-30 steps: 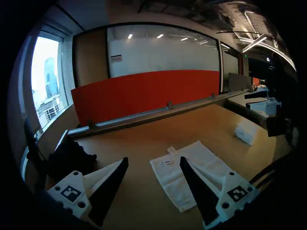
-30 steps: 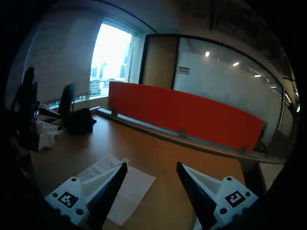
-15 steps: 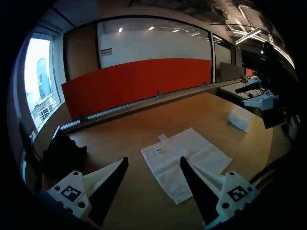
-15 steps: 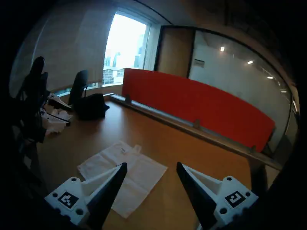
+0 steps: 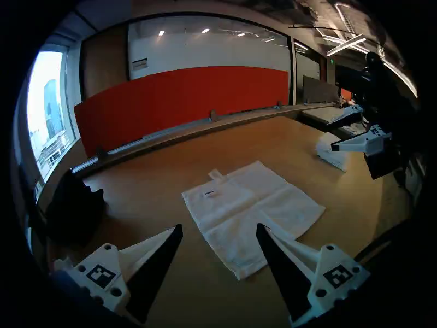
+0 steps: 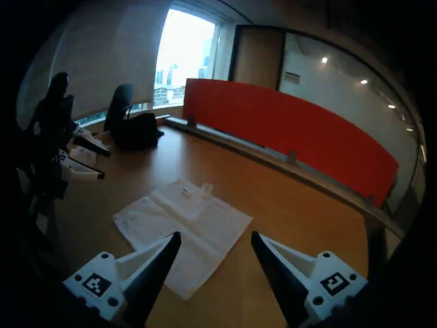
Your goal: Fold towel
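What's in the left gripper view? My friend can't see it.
A white towel lies spread flat on a wooden table, just ahead of the left gripper, whose jaws stand open. A red divider runs along the table's far side, and a black bag sits at the left.

The white towel [image 5: 251,210] [image 6: 185,224] is lying spread open and flat on the wooden table [image 5: 164,180], sitting at a diagonal in both gripper views. Creases [image 5: 246,205] are crossing it, dividing it into quarters. A small tab [image 5: 216,175] is sticking out from its far edge, and a small label [image 5: 209,192] is sitting just inside that edge.
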